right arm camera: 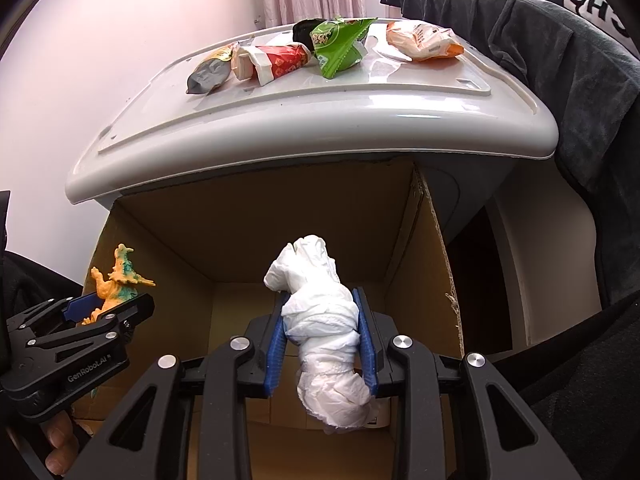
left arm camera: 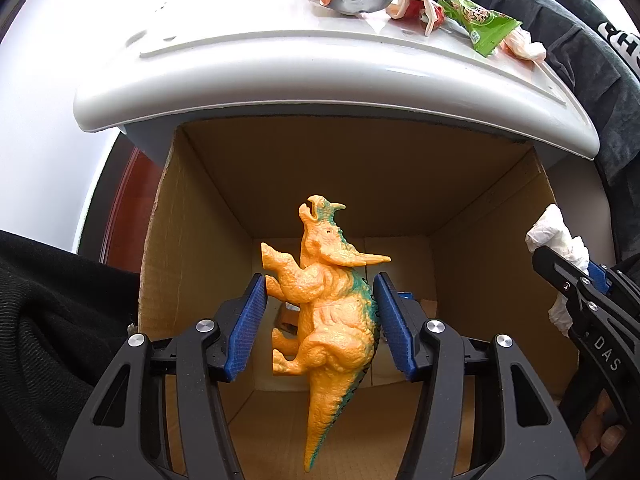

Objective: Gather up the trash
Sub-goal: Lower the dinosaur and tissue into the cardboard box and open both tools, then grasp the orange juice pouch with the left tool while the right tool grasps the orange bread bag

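Wrappers [right arm camera: 332, 48] on lid [right arm camera: 360, 120] above box [right arm camera: 240, 220]

Two tools show, the left tool [left arm camera: 320, 326] and the right tool [right arm camera: 323, 342], each with two blue pads. There is one orange toy dinosaur [left arm camera: 326, 312] and one wad of white tissue [right arm camera: 326, 338]. One open cardboard box [right arm camera: 248, 216] stands below one white tabletop [right arm camera: 360, 108]. On that tabletop lie five wrappers: one silver-grey [right arm camera: 208, 76], one red and white [right arm camera: 276, 65], one green [right arm camera: 339, 49], one orange and white [right arm camera: 424, 42], and one black [right arm camera: 305, 33], mostly hidden behind the green.
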A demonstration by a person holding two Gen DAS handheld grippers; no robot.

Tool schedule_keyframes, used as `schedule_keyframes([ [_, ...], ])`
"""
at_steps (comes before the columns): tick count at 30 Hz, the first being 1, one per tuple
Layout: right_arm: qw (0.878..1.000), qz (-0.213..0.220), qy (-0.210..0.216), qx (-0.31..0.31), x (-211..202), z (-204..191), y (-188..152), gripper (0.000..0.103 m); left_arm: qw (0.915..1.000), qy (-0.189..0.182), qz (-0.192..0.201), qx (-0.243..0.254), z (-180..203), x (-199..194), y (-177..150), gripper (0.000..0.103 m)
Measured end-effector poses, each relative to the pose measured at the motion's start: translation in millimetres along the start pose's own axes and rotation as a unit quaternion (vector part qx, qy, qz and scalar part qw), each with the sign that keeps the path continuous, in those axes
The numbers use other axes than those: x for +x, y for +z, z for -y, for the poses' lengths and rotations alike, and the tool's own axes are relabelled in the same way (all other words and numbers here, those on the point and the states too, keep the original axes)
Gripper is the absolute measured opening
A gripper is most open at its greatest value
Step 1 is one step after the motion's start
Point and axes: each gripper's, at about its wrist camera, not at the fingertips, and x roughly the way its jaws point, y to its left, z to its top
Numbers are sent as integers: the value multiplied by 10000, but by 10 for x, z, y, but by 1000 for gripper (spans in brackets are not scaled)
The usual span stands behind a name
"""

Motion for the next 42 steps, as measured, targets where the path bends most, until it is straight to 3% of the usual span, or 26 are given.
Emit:
schedule_keyframes([
  [3, 10000, -18, 24, -18, -2, -10, 9, 34, 10000, -84, 43, -22, -24, -32, -4, 58],
  [5, 9999, 97, -41, -17, -37, -12, 19, 52, 9998, -67, 156, -73, -57, -76, 3, 79],
  [6, 9998, 174, -57, 0, -61, -9, 21, 61, 9996, -56, 237, -105, -60, -104, 8, 80],
  [10, 9996, 249, -59, 97, -86, 30, 41, 62, 9989, -87, 438, -145, -91, -179, 8, 80],
  [24, 9995, 204, -60, 238, -73, 111, 59, 62, 9991, -59, 354, -211, -81, -154, 31, 80],
  [29, 9988, 214, 83, 424, -137, 192, 150, 64, 9986, -70, 513, -129, -65, -262, 66, 80],
  [35, 9970, 479, 29, 601, -252, 442, 655, 67, 9956, -20, 915, 194, 11, -530, 313, 80],
  [39, 9931, 824, -248, 801, -317, 694, 1206, 78, 9931, -88, 1149, 214, 17, -647, 551, 80],
  [42, 9902, 947, -574, 849, -248, 847, 1645, 81, 9914, -19, 1300, 142, -1, -630, 617, 80],
])
